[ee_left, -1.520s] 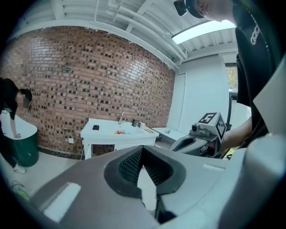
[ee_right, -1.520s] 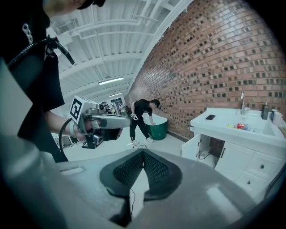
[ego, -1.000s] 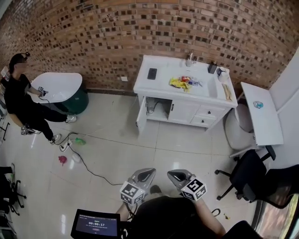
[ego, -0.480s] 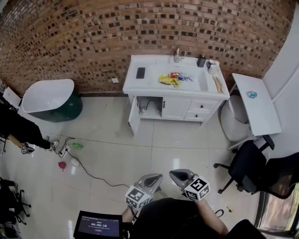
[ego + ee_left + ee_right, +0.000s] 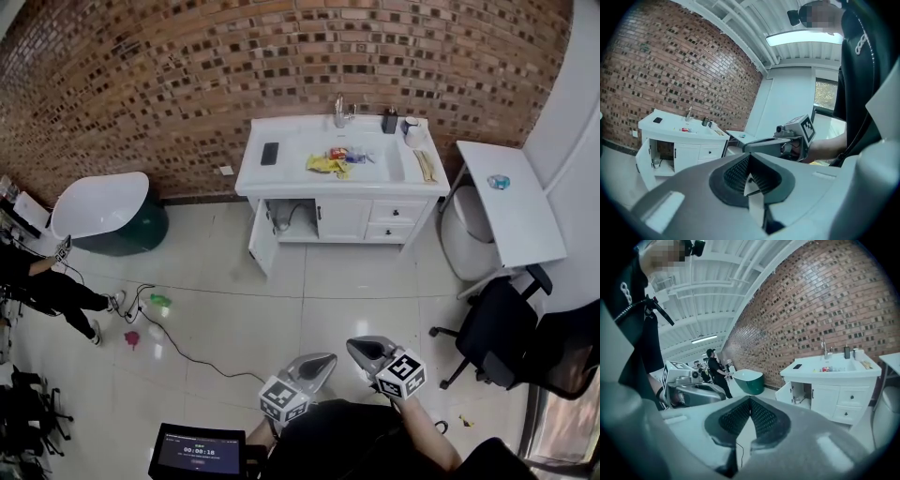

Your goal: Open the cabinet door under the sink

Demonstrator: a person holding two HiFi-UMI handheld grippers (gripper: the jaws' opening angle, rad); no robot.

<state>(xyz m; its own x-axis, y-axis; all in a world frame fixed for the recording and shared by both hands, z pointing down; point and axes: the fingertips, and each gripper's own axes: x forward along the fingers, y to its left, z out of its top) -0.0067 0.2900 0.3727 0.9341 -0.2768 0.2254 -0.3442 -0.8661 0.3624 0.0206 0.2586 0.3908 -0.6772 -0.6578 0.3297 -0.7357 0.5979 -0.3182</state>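
White sink cabinet [image 5: 345, 221] stands against the brick wall [image 5: 187, 84], well apart from us, its left door [image 5: 260, 242] open on a compartment [image 5: 302, 231] holding a hose [image 5: 284, 216]; the sink basin [image 5: 371, 146] holds yellow and red packets [image 5: 328, 163]. Our left gripper [image 5: 322, 359] and right gripper [image 5: 359, 346] are closed, empty.

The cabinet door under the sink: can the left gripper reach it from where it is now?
Probably not yet. The left gripper is close to the person's body, and the cabinet door, already open, stands far across the floor. Nothing blocks the way.
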